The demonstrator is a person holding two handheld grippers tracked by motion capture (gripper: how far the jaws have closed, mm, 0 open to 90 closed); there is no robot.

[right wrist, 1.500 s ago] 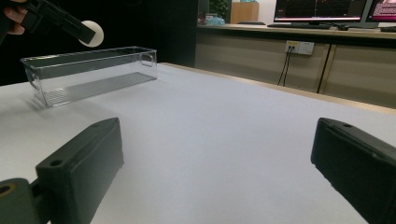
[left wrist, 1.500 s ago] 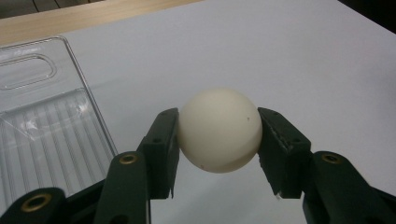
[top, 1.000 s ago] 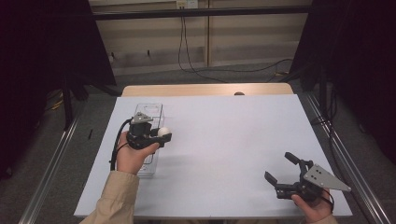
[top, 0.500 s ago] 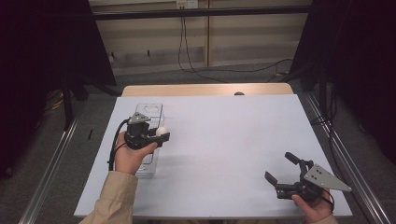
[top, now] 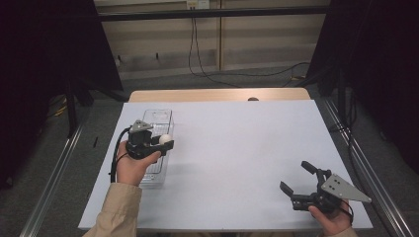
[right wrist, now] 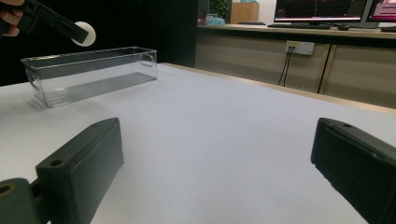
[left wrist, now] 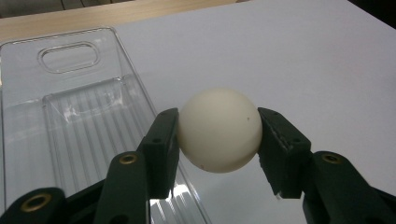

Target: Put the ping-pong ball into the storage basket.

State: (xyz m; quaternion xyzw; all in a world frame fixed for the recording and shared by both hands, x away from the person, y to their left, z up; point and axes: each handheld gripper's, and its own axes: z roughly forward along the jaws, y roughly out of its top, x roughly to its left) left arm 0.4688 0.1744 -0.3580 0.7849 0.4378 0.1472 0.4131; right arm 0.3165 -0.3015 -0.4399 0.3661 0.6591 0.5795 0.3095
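Note:
A white ball (left wrist: 219,129) is clamped between the jaws of my left gripper (top: 165,141), which is shut on it. The ball (top: 165,139) hangs above the right long wall of a clear plastic bin (top: 159,118) at the table's left side. In the left gripper view the bin (left wrist: 70,116) lies below and to the left of the ball. My right gripper (top: 298,181) rests near the front right of the table, open, with nothing between its jaws. The right gripper view has the bin (right wrist: 88,74) far off at the left with the ball (right wrist: 85,33) above it.
A white table top (top: 237,148) carries everything; a wooden strip (top: 217,95) runs along its far edge. Cables trail on the floor behind. Metal rails flank the table on both sides.
The left gripper with the ball has shifted very slightly; the right gripper has stayed put.

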